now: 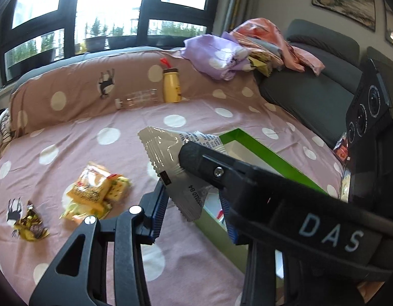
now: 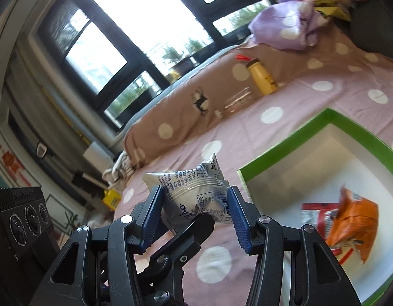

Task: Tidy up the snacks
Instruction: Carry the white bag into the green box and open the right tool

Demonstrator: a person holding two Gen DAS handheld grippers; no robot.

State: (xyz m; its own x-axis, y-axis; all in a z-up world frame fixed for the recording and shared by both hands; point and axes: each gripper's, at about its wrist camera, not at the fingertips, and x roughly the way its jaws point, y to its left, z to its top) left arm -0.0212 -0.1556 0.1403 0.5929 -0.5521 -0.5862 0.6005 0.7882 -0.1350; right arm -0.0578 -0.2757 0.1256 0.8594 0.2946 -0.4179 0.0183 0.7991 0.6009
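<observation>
On the pink dotted bedspread [image 1: 99, 117]: green-rimmed box [image 2: 285, 145], silver packet [image 2: 194, 191] carried beside it.

Box holds an orange snack bag [image 2: 354, 219]; yellow packets [image 1: 94, 193] lie loose on the spread. Right gripper [image 2: 194, 213] and left gripper [image 1: 194, 199] both pinch the silver packet, held above the bedspread. Risk: opposed pulls could tear the foil, or an uneven release could drop it outside the rim.
</observation>
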